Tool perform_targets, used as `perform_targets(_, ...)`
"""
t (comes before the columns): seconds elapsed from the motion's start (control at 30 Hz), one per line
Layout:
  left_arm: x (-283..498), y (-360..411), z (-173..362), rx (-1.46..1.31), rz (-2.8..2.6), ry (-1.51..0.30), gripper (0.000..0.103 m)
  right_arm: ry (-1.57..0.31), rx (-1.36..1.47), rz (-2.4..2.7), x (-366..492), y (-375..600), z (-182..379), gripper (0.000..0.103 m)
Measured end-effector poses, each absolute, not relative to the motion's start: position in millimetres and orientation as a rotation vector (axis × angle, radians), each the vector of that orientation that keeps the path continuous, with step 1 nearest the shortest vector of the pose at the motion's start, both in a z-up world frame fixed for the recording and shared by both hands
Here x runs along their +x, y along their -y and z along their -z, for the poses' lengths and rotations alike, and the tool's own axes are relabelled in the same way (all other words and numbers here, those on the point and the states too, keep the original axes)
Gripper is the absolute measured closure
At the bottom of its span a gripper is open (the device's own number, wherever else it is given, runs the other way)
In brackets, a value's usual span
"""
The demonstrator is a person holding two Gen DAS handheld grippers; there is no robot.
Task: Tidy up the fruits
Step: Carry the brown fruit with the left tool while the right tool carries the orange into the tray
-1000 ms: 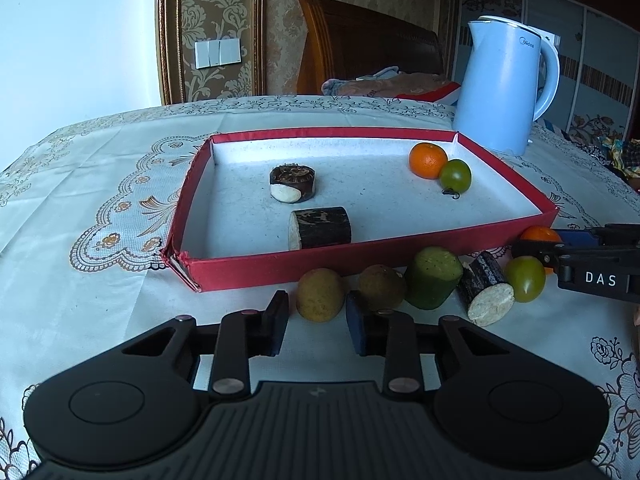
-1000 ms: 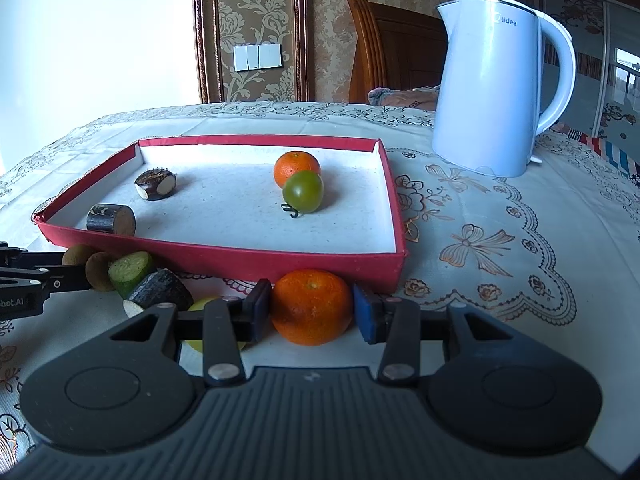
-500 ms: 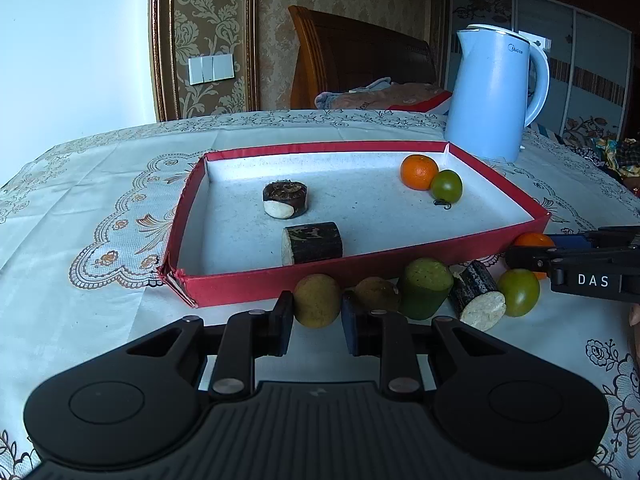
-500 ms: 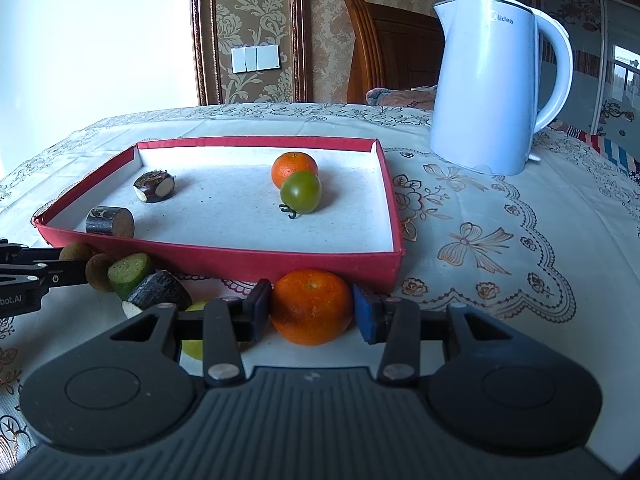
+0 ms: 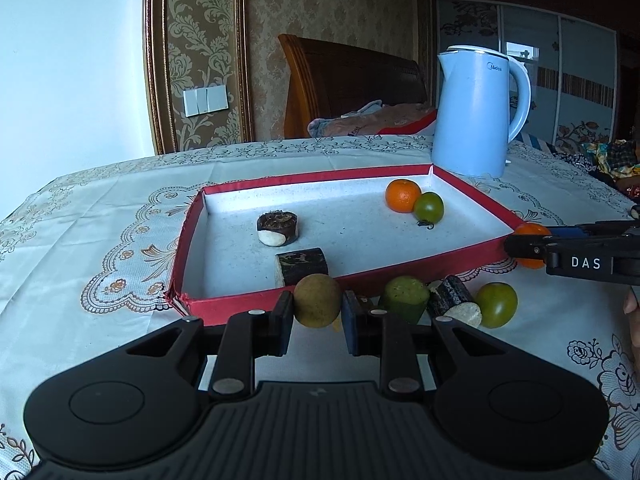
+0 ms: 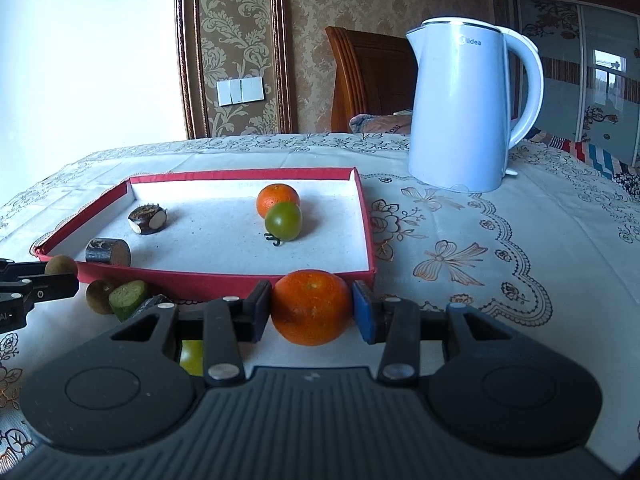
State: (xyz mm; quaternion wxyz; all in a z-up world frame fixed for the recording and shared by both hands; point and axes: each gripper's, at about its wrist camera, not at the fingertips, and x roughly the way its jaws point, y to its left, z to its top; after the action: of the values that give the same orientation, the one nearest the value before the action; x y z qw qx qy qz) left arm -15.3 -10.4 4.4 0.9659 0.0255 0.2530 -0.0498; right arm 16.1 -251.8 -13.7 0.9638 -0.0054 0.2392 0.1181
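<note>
A red tray (image 5: 188, 248) (image 6: 366, 216) holds an orange (image 5: 403, 195), a green tomato (image 5: 429, 208) and two dark sugarcane pieces (image 5: 278, 228). My left gripper (image 5: 316, 316) is shut on a brown kiwi (image 5: 318, 300) and holds it above the tablecloth, before the tray's front wall. My right gripper (image 6: 312, 314) is shut on an orange (image 6: 312, 306) and holds it raised at the tray's front right corner. On the cloth lie a green cucumber piece (image 5: 404, 298), a dark sugarcane piece (image 5: 454, 304), a green tomato (image 5: 496, 304) and another kiwi (image 6: 98, 296).
A pale blue kettle (image 5: 476, 112) (image 6: 464, 108) stands behind the tray's right corner. A wooden chair (image 5: 348, 80) with clothes stands beyond the table. The lace tablecloth (image 6: 500, 264) spreads to the right of the tray.
My left gripper has shut on the kiwi and lifted it off the cloth. My right gripper has lifted the orange a little.
</note>
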Motion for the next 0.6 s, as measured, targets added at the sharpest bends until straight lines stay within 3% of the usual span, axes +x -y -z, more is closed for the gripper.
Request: perform_targets(0.6, 38.5, 28.8, -16.7, -0.009, 0.119, -0.549, 0.078, -0.479, -0.035, -0.218, 54.4, 234.3, -1.6, 0.062)
